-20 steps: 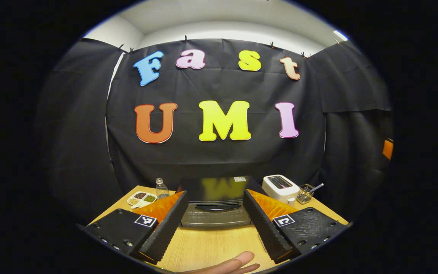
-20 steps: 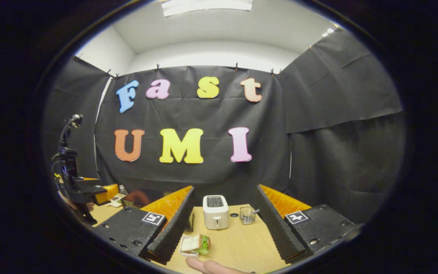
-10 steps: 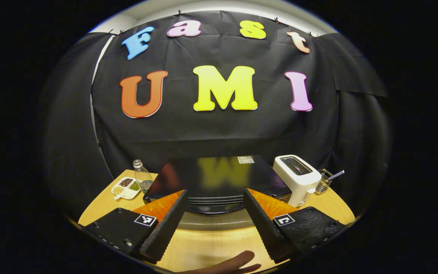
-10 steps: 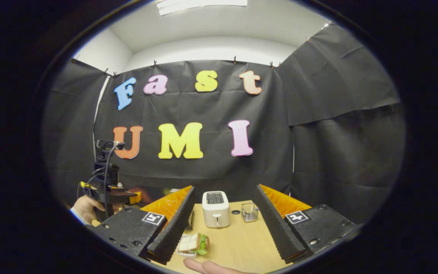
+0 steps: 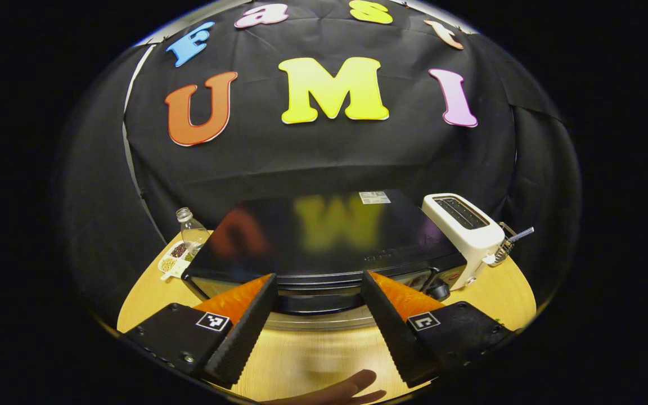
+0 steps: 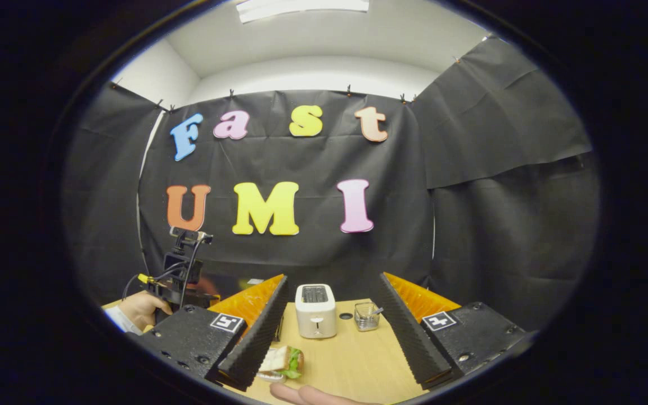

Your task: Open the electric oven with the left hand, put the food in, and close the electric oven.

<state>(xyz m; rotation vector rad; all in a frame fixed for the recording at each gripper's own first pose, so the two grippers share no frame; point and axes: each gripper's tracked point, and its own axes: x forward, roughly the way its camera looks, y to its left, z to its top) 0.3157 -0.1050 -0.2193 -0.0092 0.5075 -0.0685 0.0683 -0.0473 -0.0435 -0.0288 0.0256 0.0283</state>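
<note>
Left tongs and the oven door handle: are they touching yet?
Cannot tell. In the left gripper view the left tongs stand open astride the oven handle, but the fingers overlap it on both sides, so neither contact nor a gap shows plainly.

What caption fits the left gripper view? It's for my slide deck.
Open left gripper poised at the closed electric oven, its fingers flanking the door handle; white toaster beside it.
</note>
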